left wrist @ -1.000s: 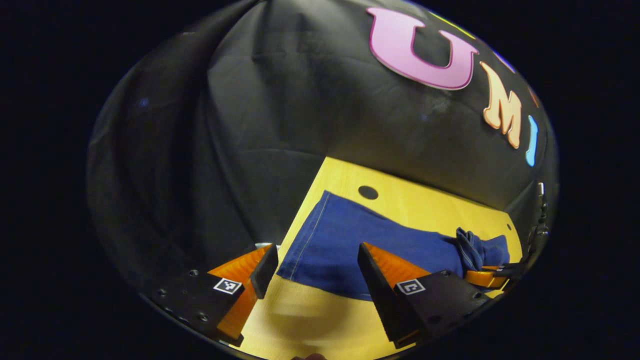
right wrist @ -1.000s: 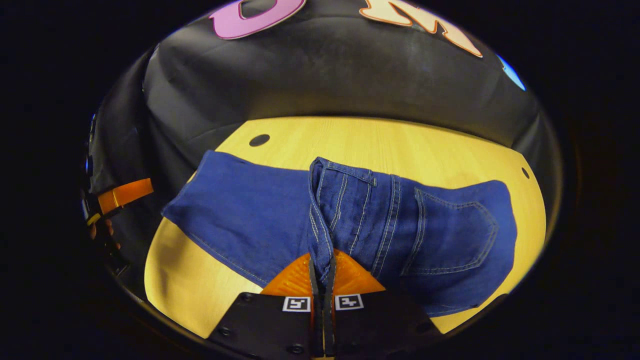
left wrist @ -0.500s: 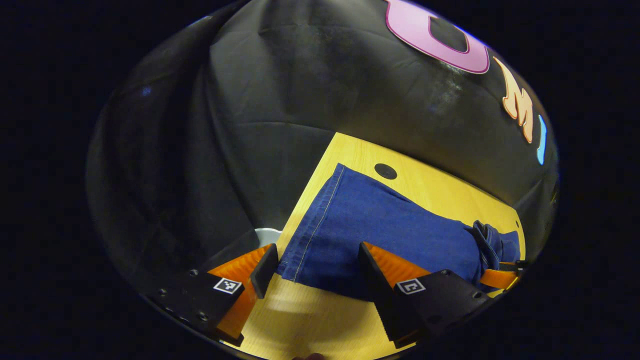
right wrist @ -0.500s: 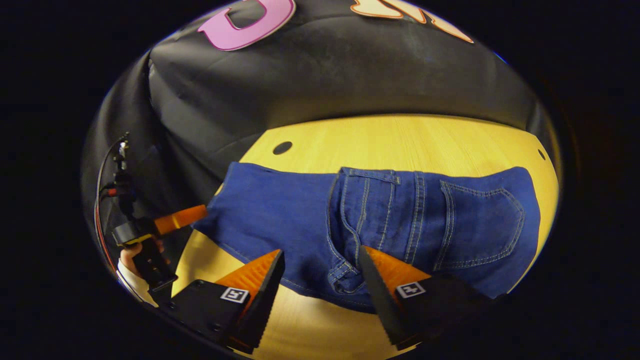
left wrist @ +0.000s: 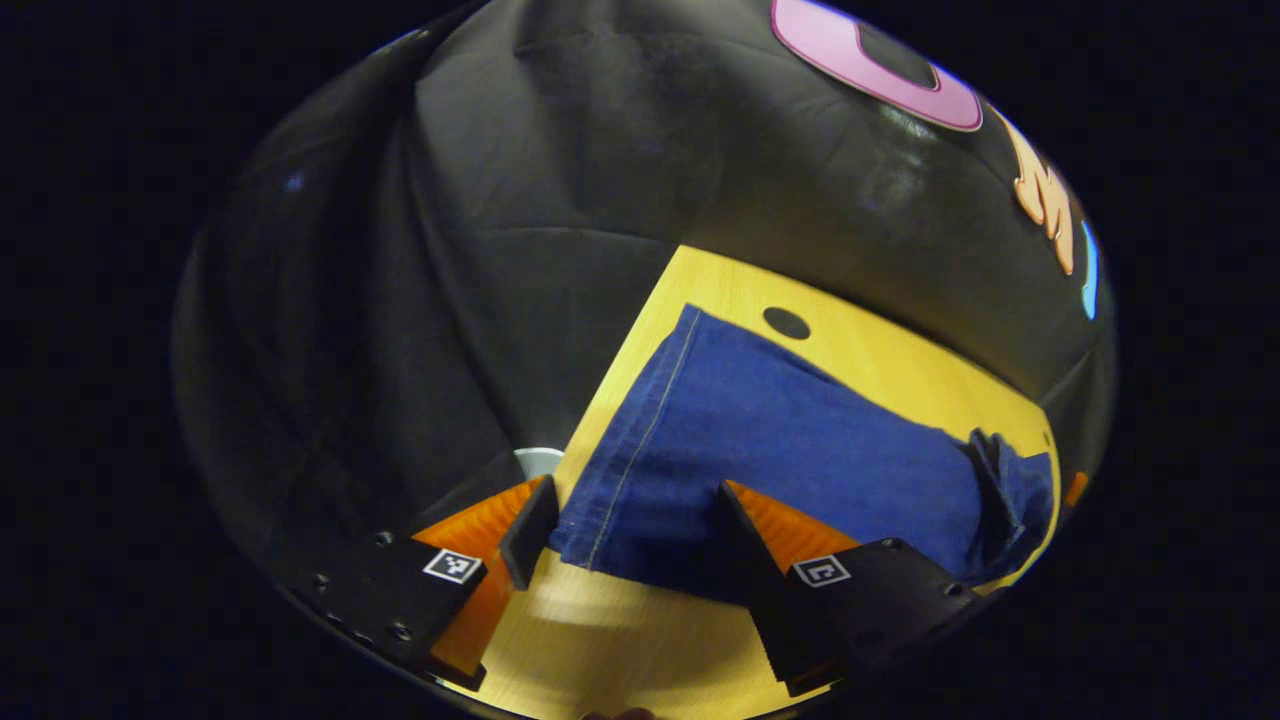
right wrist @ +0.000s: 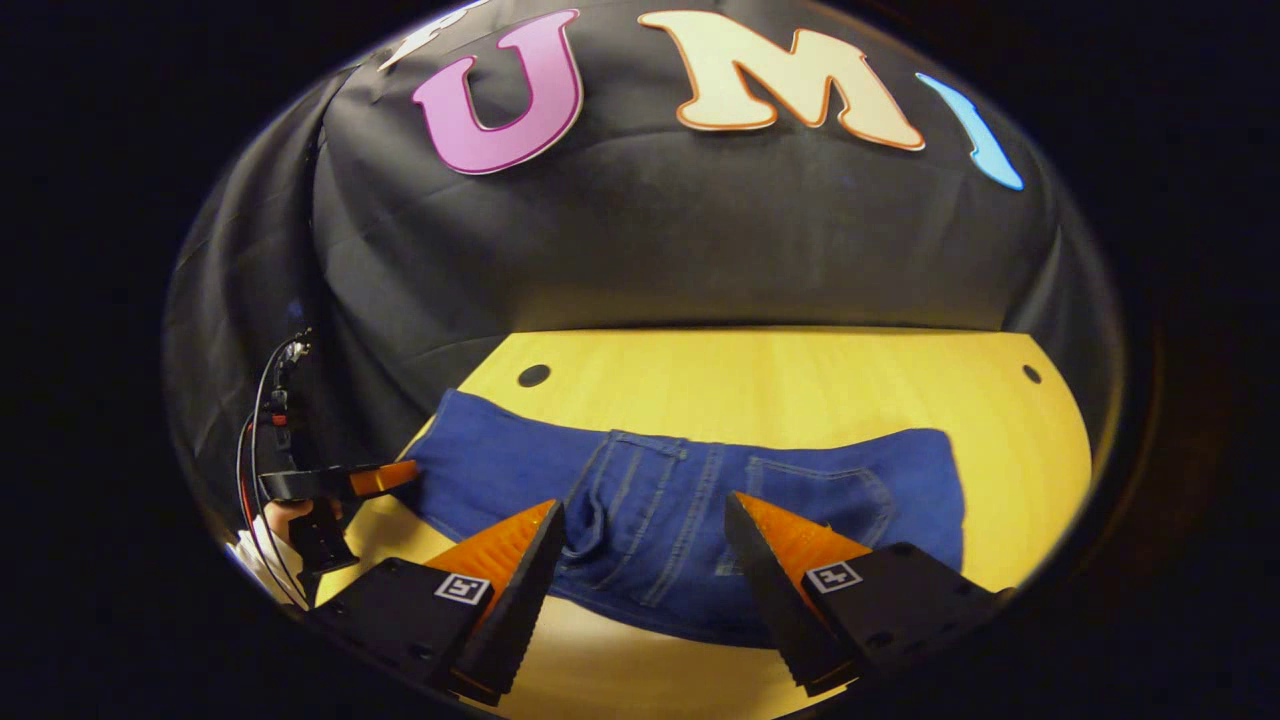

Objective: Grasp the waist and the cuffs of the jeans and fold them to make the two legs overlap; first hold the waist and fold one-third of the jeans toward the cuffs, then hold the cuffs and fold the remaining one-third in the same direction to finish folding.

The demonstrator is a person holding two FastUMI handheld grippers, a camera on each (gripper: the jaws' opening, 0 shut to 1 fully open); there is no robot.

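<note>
Two open hand-held grippers above the folded jeans

Both tools hang over the yellow wooden worktop (right wrist: 800, 380) and neither one holds anything. In the right gripper view, the right hand-held gripper (right wrist: 645, 545) has its two orange and black fingers spread wide, with the jeans (right wrist: 680, 500) lying flat on the worktop between and behind them. The waist part is folded over onto the legs, so the back pocket (right wrist: 820, 490) and the belt seams face up in the middle of the cloth. The fingers do not press on the fabric.

In the left gripper view, the left hand-held gripper (left wrist: 625, 530) is also wide open. The cuff end (left wrist: 625, 450) of the jeans (left wrist: 780, 440) lies near the left edge of the worktop (left wrist: 880, 360), just in front of the fingertips, and its near corner sits between the two fingers. I cannot tell if the fingers touch the cloth.

In the right gripper view, this left tool is seen far at the left side, just beside the cuff end, held by a hand (right wrist: 285, 515) with a white sleeve (right wrist: 255, 560). A dark round hole (right wrist: 533, 376) sits in the worktop near the cuff end.
</note>
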